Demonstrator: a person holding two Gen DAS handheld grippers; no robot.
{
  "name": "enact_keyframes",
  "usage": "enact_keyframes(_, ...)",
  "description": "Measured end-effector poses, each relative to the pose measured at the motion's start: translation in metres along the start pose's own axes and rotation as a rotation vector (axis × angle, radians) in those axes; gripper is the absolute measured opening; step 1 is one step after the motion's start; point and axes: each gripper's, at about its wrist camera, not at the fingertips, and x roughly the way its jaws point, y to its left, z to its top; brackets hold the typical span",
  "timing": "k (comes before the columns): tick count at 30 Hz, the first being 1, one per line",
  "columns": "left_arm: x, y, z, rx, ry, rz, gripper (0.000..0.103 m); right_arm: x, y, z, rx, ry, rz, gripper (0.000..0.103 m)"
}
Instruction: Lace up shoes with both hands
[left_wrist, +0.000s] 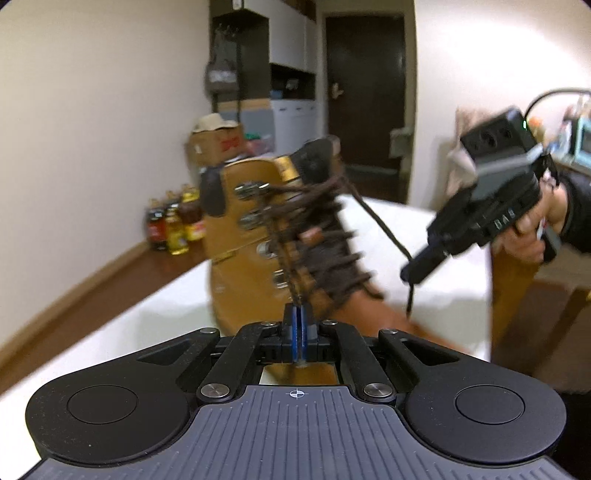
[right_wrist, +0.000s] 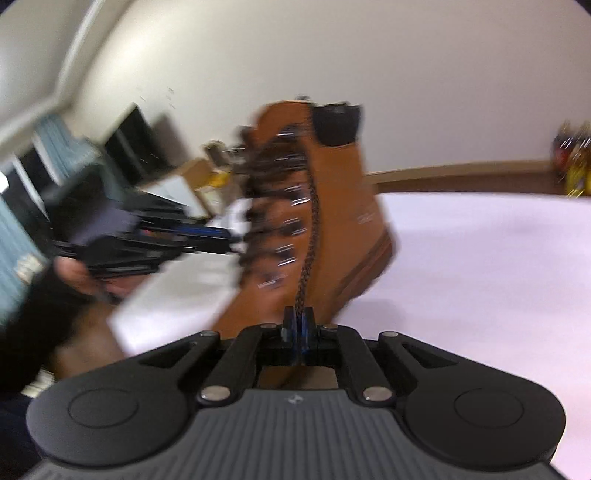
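You are working on a tan boot (left_wrist: 255, 236) that is standing tilted on the white tabletop (left_wrist: 436, 258), its toe lifting toward the cameras. Your left gripper (left_wrist: 298, 314) is clenching one end of the dark brown lace (left_wrist: 291, 273); the strand is running taut from the pinched fingers up along the eyelets. Your right gripper (right_wrist: 298, 319) is likewise clamping the other lace end (right_wrist: 308, 236), which is stretching straight up the boot's side to the top hooks. In the left wrist view your right hand (left_wrist: 532, 229) is holding its gripper body off to the right of the boot, with the lace tail dangling below the fingertips. Both views are blurring. Bottles (left_wrist: 173, 225) are standing on the floor by the wall, and a cardboard box (left_wrist: 218, 142) is sitting behind the boot.
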Motion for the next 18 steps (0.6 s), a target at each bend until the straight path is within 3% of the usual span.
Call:
enact_keyframes(2, 0.012, -0.006, -0.004, 0.036, 0.058, 0.022, 0.001, 0.007, 0.015, -0.001, 0.0, 0.021, 0.026, 0.002)
enact_keyframes(9, 0.008, -0.012, 0.001, 0.035, 0.053, 0.025, 0.001, 0.026, 0.04, 0.009, -0.056, 0.06, -0.007, 0.002)
enact_keyframes(12, 0.003, -0.014, 0.005, 0.035, 0.038, 0.032, 0.001, 0.023, 0.041, 0.014, -0.054, 0.034, 0.008, 0.002)
enact_keyframes(16, 0.002, -0.016, 0.004, 0.043, 0.037, 0.057, 0.001, 0.028, 0.047, 0.011, -0.14, 0.071, -0.11, 0.005)
enact_keyframes(18, 0.003, -0.014, 0.003, 0.036, 0.033, 0.061, 0.001, 0.029, 0.051, 0.012, -0.21, 0.078, -0.199, 0.013)
